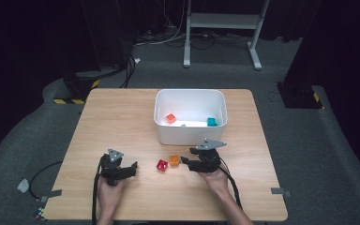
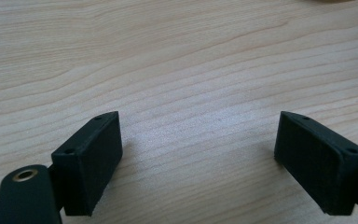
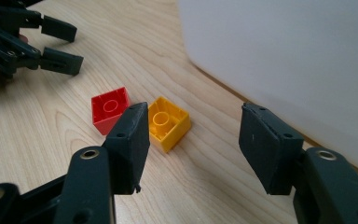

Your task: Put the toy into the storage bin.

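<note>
Pale woodgrain table point(image 1: 122, 117), plain white bin point(image 1: 191, 133). Red brick point(image 1: 162, 165) next to a yellow-orange brick point(image 1: 174, 161). Orange block point(image 1: 170, 118) and teal block point(image 1: 211, 122) inside. All-black grippers, grey top plates.

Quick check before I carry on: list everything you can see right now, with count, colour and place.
Table: one, light wood, centre of the high view.
Bin: one, white, on the far half of the table.
Orange brick: one, orange, inside the bin, left part.
Teal brick: one, teal, inside the bin, right part.
Small teal piece: one, inside the bin near its front wall; too small to identify.
Yellow brick: one, yellow-orange, hollow side up, on the table in front of the bin.
Red brick: one, red, hollow side up, beside the yellow brick.
Left gripper: black, open, over bare table.
Right gripper: black, open, beside the yellow brick.
</note>
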Demonstrator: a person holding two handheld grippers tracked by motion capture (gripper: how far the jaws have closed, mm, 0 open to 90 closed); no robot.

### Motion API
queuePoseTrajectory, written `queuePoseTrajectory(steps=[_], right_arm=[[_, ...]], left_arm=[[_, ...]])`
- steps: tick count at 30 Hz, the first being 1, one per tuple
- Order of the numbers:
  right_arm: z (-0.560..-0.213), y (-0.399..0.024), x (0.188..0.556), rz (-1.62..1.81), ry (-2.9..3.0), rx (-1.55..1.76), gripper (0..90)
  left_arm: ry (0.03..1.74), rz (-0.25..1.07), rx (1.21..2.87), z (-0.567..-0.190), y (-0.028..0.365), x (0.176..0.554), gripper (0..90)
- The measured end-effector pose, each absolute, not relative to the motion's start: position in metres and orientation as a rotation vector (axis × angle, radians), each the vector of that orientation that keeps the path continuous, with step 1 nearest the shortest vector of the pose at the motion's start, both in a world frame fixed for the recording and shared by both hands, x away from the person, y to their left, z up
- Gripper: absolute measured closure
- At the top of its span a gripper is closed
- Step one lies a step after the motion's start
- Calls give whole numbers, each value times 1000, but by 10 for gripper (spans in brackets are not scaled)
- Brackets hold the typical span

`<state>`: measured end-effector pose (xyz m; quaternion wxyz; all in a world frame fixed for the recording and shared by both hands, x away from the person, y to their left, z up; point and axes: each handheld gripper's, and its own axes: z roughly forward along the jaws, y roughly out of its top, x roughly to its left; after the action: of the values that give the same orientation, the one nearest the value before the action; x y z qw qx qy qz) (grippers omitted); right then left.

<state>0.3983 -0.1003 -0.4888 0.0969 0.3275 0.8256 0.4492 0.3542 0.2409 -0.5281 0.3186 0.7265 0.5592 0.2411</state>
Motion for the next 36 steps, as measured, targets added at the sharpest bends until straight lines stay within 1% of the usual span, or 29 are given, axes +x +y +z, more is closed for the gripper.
queuePoseTrajectory(steps=[13, 30, 36], right_arm=[[-503, -77, 401, 1277, 2516, 960, 387], [-514, -51, 407, 1236, 2552, 947, 387], [-518, -46, 410, 1192, 2551, 949, 403]], left_arm=[[1471, 634, 1910, -528, 241, 354, 152], [1470, 633, 1911, -528, 241, 354, 152], [1470, 633, 1911, -528, 241, 354, 152]])
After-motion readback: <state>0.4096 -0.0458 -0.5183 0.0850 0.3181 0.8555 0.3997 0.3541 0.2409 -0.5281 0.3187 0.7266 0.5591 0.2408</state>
